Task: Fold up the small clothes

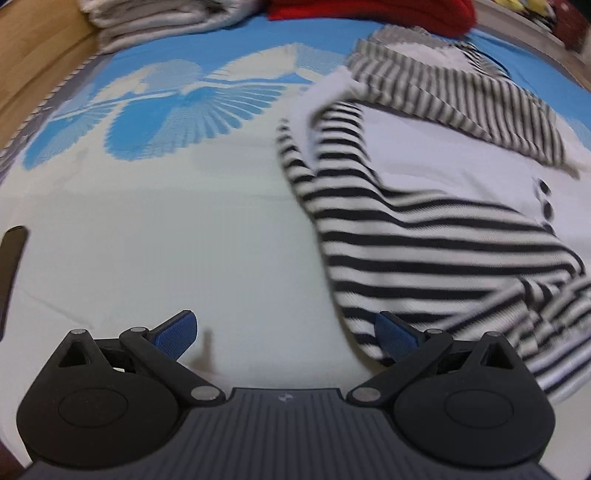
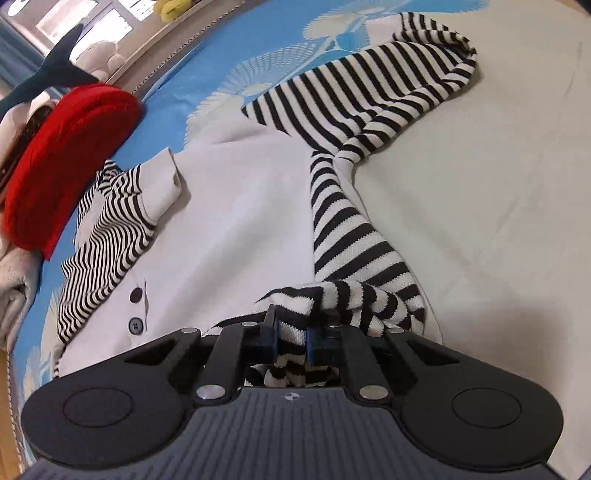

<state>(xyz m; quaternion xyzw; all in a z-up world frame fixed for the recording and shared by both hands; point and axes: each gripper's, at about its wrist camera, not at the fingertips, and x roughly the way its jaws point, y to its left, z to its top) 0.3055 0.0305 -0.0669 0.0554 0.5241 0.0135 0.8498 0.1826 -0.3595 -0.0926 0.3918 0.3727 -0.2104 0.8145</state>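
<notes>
Right wrist view: right gripper (image 2: 291,338) pinches a bunched striped fold of the white shirt with black-and-white striped sleeves (image 2: 236,221), which lies spread on the blue-and-cream patterned bedsheet (image 2: 480,184). Left gripper (image 1: 286,334) hovers open-jawed beside it.

Blue-and-cream bedsheet (image 2: 480,184) spreads wide, a fan-like feather print (image 1: 207,107) across its blue end. A red fuzzy cushion (image 2: 70,155) sits at the edge, a plush shark (image 2: 55,70) behind it. Folded pale clothes (image 1: 155,22) stack beside the wooden floor (image 1: 33,62).
</notes>
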